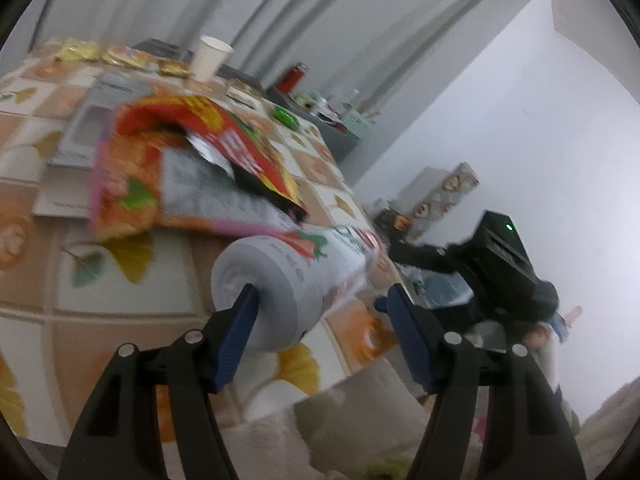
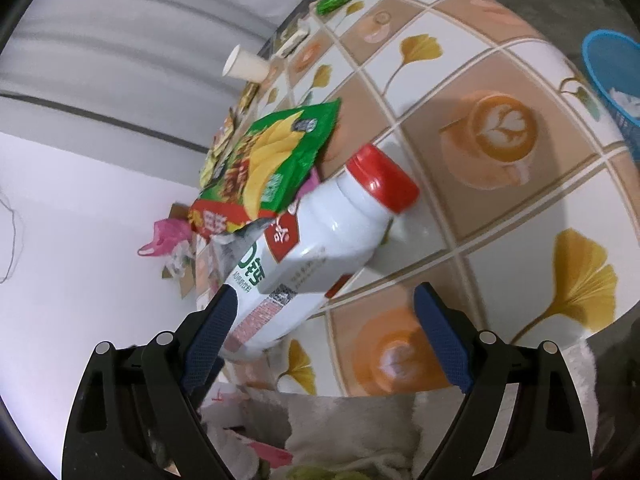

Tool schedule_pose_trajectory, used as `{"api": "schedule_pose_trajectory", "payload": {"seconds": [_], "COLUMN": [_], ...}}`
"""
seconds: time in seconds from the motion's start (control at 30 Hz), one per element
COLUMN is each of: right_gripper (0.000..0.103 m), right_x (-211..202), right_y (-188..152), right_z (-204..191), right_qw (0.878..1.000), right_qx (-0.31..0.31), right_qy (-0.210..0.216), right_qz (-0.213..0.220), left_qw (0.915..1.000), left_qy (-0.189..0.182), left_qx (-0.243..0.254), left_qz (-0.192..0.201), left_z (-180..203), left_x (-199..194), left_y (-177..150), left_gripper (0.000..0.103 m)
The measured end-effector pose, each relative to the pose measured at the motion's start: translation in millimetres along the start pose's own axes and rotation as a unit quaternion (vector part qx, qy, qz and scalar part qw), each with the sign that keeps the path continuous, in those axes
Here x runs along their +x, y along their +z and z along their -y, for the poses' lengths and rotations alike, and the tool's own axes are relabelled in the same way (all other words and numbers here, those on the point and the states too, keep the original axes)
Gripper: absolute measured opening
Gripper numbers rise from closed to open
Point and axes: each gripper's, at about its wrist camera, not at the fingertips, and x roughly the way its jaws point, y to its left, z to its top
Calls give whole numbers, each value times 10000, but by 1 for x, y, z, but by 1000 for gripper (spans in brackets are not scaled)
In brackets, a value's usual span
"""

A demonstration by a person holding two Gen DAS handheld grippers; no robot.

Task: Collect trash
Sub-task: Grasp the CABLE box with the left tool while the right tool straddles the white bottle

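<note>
A white plastic bottle (image 2: 320,240) with a red cap lies on its side on the patterned tablecloth (image 2: 500,80). In the left wrist view the bottle (image 1: 288,276) shows bottom-first. My left gripper (image 1: 324,304) is open, its left finger at the bottle's base. My right gripper (image 2: 324,300) is open around the bottle's lower end. A green and yellow snack bag (image 2: 276,156) lies beyond the bottle. In the left wrist view an orange and red snack bag (image 1: 180,168) lies behind the bottle. The other gripper (image 1: 492,256) shows at the right.
A paper cup (image 1: 210,58) stands at the table's far side, with small wrappers (image 1: 120,56) and a green candy (image 1: 286,116) nearby. A grey flat box (image 1: 92,124) lies under the bags. A blue basket (image 2: 612,80) stands beyond the table's edge. Pale cloth (image 2: 340,432) lies below the near edge.
</note>
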Motion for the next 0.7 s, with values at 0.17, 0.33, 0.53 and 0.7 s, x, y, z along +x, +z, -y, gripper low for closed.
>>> {"api": "schedule_pose_trajectory", "payload": {"seconds": [0.17, 0.33, 0.53, 0.7], "right_gripper": [86, 86, 86, 86], "right_x": [-11, -22, -28, -24], "right_y": [4, 13, 19, 24], "right_z": [12, 24, 30, 29], "right_qw": [9997, 9989, 9986, 9989], "right_qx": [95, 176, 199, 156], "right_qy": [-126, -223, -259, -230], "right_qz": [182, 372, 424, 377], "left_qw": [9993, 9954, 9934, 9970], "left_qy": [-281, -653, -649, 348], "left_qx": [112, 259, 558, 683], "left_qz": [-226, -650, -767, 144], "left_z": [19, 40, 48, 17], "left_x": [18, 43, 34, -20], "left_y": [-4, -14, -13, 42], "left_gripper": [64, 64, 65, 74]}}
